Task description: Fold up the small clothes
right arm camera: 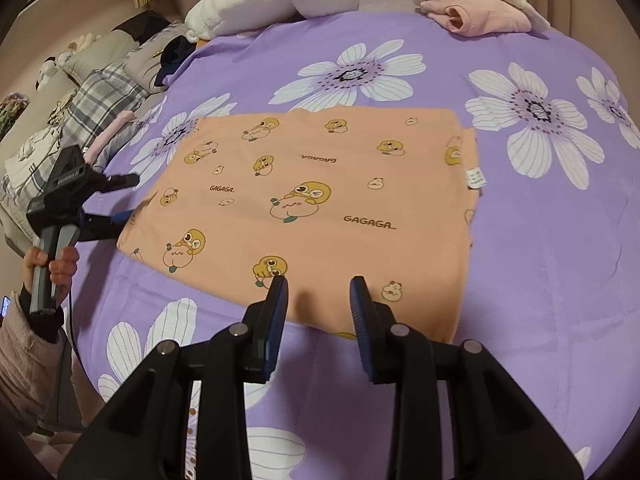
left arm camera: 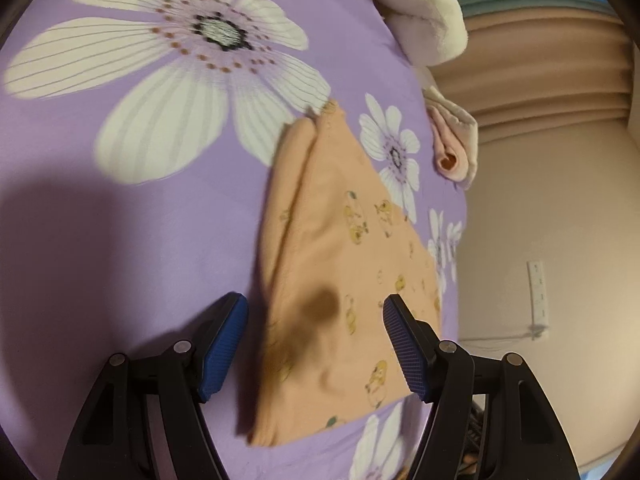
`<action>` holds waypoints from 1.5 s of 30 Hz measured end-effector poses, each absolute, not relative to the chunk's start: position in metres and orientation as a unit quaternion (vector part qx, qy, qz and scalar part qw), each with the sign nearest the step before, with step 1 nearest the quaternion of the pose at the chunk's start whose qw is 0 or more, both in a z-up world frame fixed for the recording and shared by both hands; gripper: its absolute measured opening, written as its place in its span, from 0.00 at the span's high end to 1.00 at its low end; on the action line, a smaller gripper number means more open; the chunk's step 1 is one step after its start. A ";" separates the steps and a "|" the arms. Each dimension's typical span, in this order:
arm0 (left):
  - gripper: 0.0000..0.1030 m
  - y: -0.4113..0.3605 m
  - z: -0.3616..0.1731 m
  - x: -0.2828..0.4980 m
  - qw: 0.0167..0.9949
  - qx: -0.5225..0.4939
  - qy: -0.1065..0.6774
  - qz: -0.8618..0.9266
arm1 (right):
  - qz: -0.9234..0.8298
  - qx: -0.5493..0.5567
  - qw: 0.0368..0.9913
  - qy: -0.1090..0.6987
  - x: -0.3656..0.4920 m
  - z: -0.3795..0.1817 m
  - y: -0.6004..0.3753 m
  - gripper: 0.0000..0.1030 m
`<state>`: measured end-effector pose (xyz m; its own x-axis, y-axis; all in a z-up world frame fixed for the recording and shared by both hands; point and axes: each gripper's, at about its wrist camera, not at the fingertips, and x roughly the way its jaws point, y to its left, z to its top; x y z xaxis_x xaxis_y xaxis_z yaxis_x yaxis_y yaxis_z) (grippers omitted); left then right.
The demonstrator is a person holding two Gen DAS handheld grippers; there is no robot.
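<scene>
the peach-orange cotton garment printed with cartoon ducks (right arm camera: 304, 208) lies flat, already partly folded, on the purple flowered bedsheet (right arm camera: 540, 280); likely light, limp, easily wrinkled; best pinched at an edge or corner; left gripper (left arm camera: 316, 344) and right gripper (right arm camera: 318, 304) both hover open, empty.

We are in a bedroom at home: a bed (right arm camera: 540, 240) with a purple flower cover, pillows (right arm camera: 100, 92) and curtains (left arm camera: 532, 92).

Left gripper (left arm camera: 316, 312) open, empty, angled down; left hand (right arm camera: 52, 264) grips its handle. Right gripper (right arm camera: 319, 286) part open, empty, tilted down.
</scene>
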<state>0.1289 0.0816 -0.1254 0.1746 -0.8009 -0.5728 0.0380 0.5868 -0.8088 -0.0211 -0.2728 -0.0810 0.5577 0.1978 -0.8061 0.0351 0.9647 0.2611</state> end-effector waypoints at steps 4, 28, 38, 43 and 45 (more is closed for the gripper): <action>0.33 0.062 -0.124 0.137 0.686 -0.317 0.571 -0.319 | 0.051 0.126 0.872 0.470 -0.016 -0.083 -0.271 0.68; 0.37 0.010 -0.104 0.139 0.747 -0.188 0.568 -0.291 | 0.076 0.133 0.875 0.460 0.010 -0.087 -0.253 0.68; 0.57 0.002 -0.091 0.130 0.768 -0.139 0.554 -0.289 | 0.084 0.127 0.877 0.455 0.034 -0.087 -0.243 0.68; 0.76 0.004 -0.087 0.130 0.771 -0.139 0.550 -0.288 | 0.084 0.126 0.878 0.454 0.052 -0.087 -0.236 0.69; 0.84 0.006 -0.086 0.131 0.771 -0.142 0.552 -0.286 | 0.083 0.124 0.878 0.455 0.060 -0.087 -0.234 0.71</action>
<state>0.1310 0.0065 -0.0863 0.2281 -0.5970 -0.7691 0.2842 0.7964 -0.5339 0.0605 -0.2336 -0.0874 0.5727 0.2595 -0.7776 -0.0336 0.9552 0.2941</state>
